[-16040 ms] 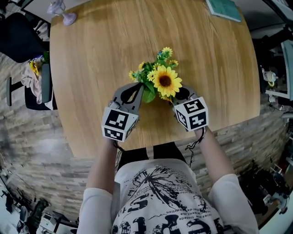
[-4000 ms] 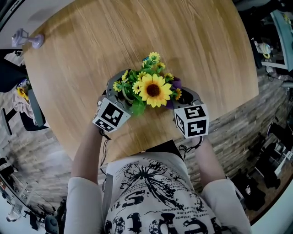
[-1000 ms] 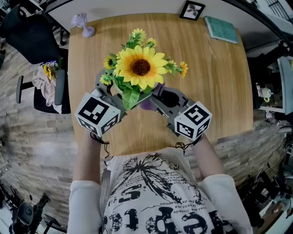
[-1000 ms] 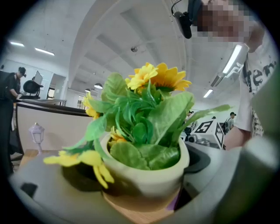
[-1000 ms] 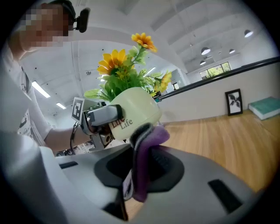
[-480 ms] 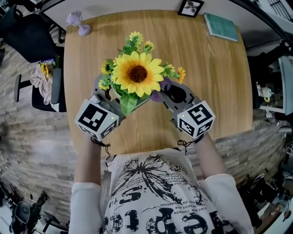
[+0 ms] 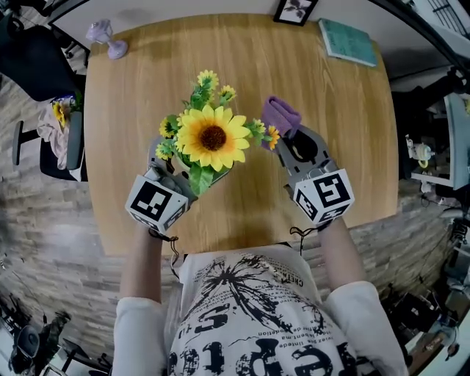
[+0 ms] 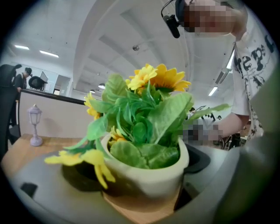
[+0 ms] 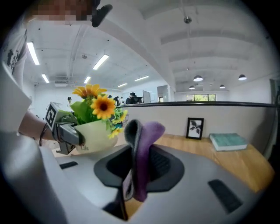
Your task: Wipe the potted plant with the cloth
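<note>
One potted plant clamped in left gripper — one cloth pinched in right gripper

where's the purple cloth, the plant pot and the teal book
purple cloth (image 9: 142,153): right gripper view, on its folded middle between the jaws
plant pot (image 8: 151,177): left gripper view, on its cream front wall
teal book (image 7: 349,42): head view, on the middle of its cover

teal book, framed picture, lilac lantern.
</note>
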`<state>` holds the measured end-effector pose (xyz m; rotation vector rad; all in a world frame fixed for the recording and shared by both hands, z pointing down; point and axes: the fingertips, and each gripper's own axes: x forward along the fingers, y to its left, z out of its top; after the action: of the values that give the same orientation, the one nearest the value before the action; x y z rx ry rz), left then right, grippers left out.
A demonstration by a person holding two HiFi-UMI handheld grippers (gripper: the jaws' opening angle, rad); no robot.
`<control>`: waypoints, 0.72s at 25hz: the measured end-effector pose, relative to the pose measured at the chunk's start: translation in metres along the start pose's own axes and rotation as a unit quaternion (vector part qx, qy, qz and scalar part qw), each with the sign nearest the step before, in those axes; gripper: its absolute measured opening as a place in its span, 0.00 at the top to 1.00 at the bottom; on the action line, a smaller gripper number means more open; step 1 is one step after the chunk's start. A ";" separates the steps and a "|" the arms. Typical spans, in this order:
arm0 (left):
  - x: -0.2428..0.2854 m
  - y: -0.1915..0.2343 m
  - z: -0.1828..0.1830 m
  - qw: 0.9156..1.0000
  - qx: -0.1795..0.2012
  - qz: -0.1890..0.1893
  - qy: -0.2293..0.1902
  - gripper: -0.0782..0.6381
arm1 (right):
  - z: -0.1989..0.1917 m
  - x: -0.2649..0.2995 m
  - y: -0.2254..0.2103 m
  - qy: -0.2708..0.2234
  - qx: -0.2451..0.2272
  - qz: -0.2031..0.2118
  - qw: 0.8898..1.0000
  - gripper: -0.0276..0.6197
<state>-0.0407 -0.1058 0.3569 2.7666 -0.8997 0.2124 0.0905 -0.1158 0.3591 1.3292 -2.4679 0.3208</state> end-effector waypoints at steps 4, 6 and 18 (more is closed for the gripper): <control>0.026 -0.034 -0.034 1.000 0.003 -0.018 0.024 0.13 | -0.001 -0.027 -0.035 -0.024 -0.003 -0.025 0.999 0.84; 0.041 -0.051 -0.054 0.998 0.027 -0.030 0.050 0.13 | -0.003 -0.038 -0.051 -0.032 -0.003 -0.038 0.999 0.84; 0.069 -0.059 -0.137 0.984 0.075 -0.109 0.119 0.13 | -0.039 0.001 -0.052 -0.002 -0.032 -0.041 0.999 0.83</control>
<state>0.0403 -0.0636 0.4937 2.8669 -0.5369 0.5795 0.1404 -0.1312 0.3978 1.4022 -2.3974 0.2173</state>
